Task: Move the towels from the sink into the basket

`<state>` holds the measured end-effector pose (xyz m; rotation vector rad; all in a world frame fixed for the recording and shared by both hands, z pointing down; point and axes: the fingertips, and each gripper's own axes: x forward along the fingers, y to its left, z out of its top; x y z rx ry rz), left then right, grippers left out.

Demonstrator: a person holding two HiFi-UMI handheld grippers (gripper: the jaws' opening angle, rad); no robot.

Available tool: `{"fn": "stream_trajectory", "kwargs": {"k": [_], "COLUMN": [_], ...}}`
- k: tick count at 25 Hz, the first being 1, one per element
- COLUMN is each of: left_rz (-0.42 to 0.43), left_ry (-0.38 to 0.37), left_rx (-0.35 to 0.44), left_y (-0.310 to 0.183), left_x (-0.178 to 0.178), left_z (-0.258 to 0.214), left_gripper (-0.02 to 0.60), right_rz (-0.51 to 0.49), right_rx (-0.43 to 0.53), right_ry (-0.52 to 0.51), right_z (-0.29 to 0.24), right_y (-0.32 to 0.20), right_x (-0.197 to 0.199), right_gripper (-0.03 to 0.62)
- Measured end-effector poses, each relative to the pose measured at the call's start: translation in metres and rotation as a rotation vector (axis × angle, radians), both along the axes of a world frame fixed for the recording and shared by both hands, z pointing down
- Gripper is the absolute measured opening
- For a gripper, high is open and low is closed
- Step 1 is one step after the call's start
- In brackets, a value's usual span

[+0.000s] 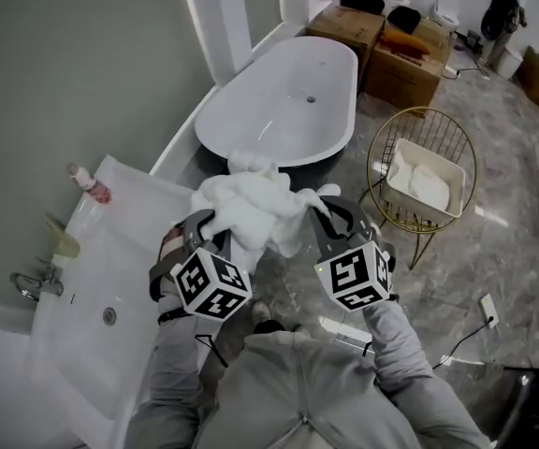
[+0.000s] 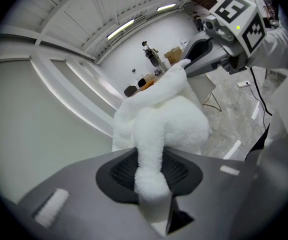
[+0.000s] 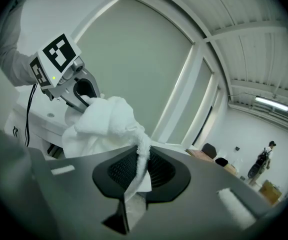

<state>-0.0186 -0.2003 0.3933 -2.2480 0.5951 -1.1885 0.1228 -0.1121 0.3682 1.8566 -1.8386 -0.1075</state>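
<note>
Showing: marble flr (image 1: 494,251), tub (image 1: 279,110), sink (image 1: 82,344), basket (image 1: 423,110).

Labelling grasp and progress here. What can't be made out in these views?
- Head view: the towel bundle covers the tips of the left claw and right claw; the grip shows only in the gripper views.
- One towel or several in the bundle: folds bunched in every view.
- Towel count in the basket: too small, head view.
- Part of the sink: behind the person's sleeve, head view.

One towel (image 1: 251,209) between sink (image 1: 82,279) and basket (image 1: 438,155)
</note>
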Motion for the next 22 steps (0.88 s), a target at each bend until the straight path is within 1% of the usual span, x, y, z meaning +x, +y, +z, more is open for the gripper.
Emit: {"fn": "stream_trajectory", "kwargs": {"k": [12,18,22], "left_rz": [0.365,0.518,0.607], "left_ry": [0.000,0.001,0.006], "left_rx": [-0.028,-0.039,-0.030], "left_y": [0.012,0.010,0.008], "left_x": [0.155,0.218,0.255], "left_z": [0.012,0.020,0.022], "left_gripper": [0.166,0.166,0.166], "right_rz": [0.372,0.530,0.619], "right_rx": [-0.034,-0.052,-0.058], "right_ry": [-0.020,-0.031,-0.022], "right_z": [0.011,0.018,0.020], "right_y": [0.056,0.067,0.073], "right_x": [0.112,0.156,0.178], "right_gripper": [0.040,0.040,0.040]}}
